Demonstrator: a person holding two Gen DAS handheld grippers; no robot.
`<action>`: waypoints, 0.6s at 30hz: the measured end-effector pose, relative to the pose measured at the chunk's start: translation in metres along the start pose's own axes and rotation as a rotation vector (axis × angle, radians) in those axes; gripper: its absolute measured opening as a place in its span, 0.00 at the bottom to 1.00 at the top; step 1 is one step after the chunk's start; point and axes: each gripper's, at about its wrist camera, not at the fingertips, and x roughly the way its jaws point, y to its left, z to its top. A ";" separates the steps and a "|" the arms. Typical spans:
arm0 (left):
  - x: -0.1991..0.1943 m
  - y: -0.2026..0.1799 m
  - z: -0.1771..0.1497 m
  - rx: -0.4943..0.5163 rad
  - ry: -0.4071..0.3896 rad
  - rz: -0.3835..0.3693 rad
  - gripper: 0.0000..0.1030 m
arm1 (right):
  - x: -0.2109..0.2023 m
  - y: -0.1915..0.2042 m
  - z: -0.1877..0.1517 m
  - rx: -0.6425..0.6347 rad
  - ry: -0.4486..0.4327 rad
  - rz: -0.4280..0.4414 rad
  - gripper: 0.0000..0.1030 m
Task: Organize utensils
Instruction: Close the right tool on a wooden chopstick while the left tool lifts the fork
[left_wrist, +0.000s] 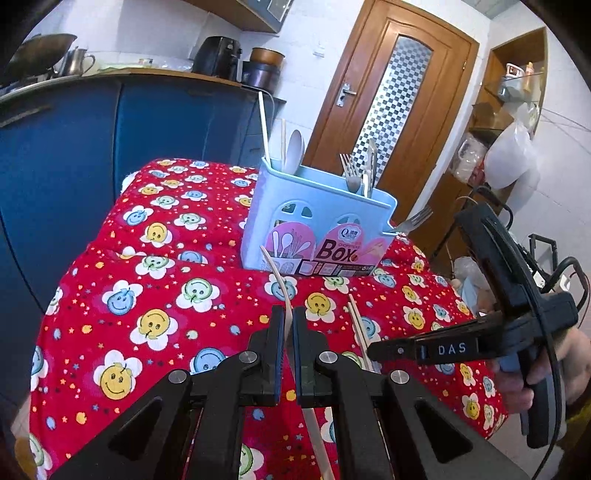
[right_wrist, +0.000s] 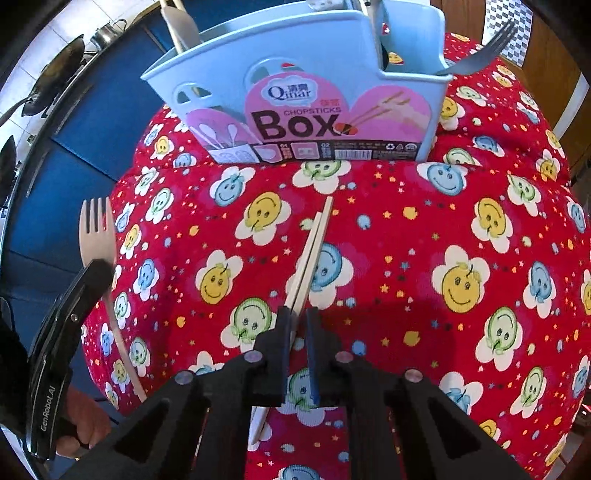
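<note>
A light blue chopsticks box (left_wrist: 317, 221) stands on the red smiley cloth (left_wrist: 166, 295), holding spoons, forks and chopsticks; it also shows in the right wrist view (right_wrist: 303, 85). My left gripper (left_wrist: 289, 325) is shut on a beige plastic fork (left_wrist: 280, 280), held edge-on in front of the box; its tines show in the right wrist view (right_wrist: 96, 229). My right gripper (right_wrist: 298, 328) is shut on a pair of wooden chopsticks (right_wrist: 312, 251), which point toward the box; they also show in the left wrist view (left_wrist: 356, 325).
A metal fork (left_wrist: 413, 221) leans out of the box's right corner. Blue cabinets (left_wrist: 92, 155) with pots stand behind on the left. A wooden door (left_wrist: 391, 103) and shelves (left_wrist: 509, 122) are to the right. The cloth drops off at the table edges.
</note>
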 end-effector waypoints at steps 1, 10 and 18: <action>0.000 0.001 0.000 -0.001 -0.001 -0.001 0.04 | -0.001 -0.001 -0.001 -0.001 -0.001 -0.003 0.10; 0.002 0.002 0.002 -0.006 -0.003 -0.008 0.04 | -0.001 0.003 -0.001 -0.020 0.031 -0.036 0.10; 0.001 0.000 0.003 0.001 -0.008 -0.004 0.04 | 0.013 0.019 0.012 -0.058 0.067 -0.065 0.11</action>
